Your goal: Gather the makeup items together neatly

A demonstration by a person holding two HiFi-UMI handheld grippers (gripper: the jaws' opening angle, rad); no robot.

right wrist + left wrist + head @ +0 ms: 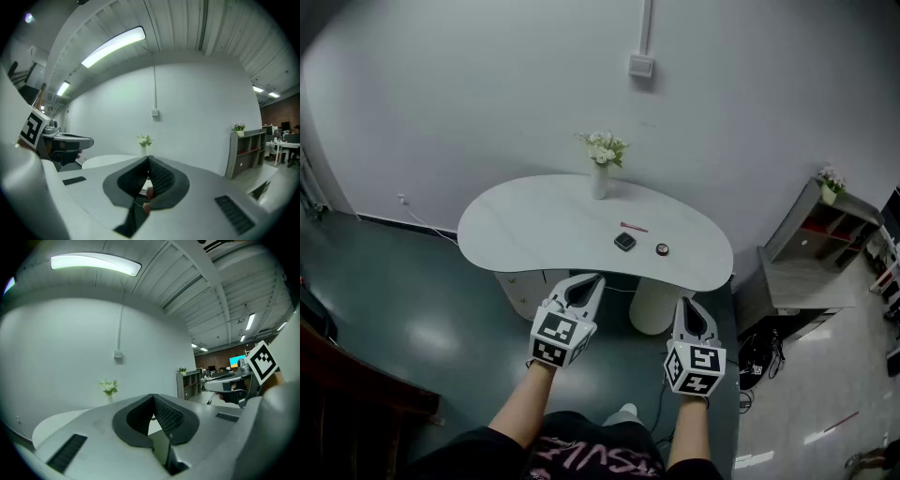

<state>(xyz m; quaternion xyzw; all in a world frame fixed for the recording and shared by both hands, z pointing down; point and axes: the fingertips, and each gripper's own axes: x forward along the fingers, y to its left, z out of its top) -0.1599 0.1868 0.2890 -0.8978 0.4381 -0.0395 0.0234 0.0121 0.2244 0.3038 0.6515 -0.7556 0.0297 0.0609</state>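
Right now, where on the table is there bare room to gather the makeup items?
The left half of the table, left of the vase, is bare; so is the right end beyond the round item. Crowded only right of centre: pink stick, square compact, round item.

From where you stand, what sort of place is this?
Probably an office or lab with a mock dressing-table corner: a white kidney-shaped table carries a white vase of pale flowers and a small black square compact, while desks with lit screens show beyond in the left gripper view.
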